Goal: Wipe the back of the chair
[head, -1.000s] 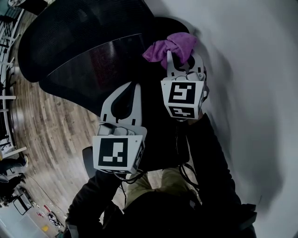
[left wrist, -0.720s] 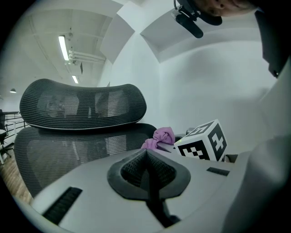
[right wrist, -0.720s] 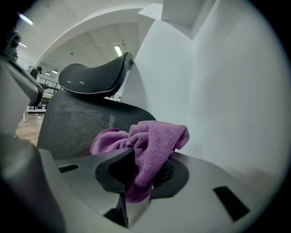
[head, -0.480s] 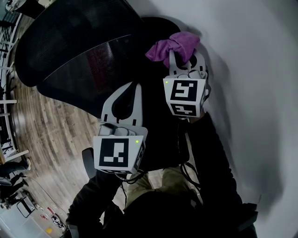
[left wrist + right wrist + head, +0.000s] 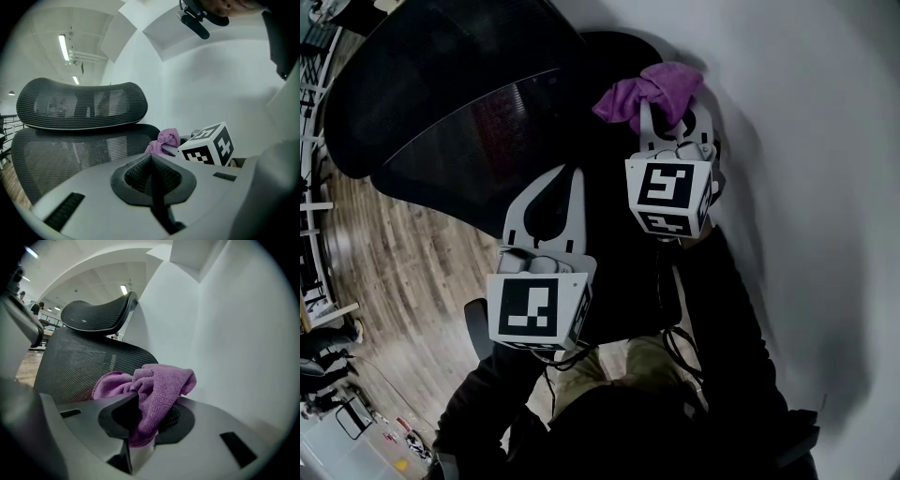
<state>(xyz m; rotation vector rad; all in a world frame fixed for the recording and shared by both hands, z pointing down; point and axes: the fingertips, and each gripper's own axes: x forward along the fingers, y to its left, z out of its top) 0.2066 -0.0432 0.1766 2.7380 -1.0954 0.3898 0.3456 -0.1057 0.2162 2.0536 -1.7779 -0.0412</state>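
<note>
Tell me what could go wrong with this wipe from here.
1. The purple cloth sits bunched in the right gripper, so hard jaws rather than fabric might scrape the chair back.
2. The left gripper is shut on nothing, apart from the chair back, which may swivel away under pressure.
3. The white wall looks close; a wide stroke could hit it.

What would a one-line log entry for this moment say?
right tool: shut on cloth | left tool: shut, empty | cloth: at chair back, contact unclear
</note>
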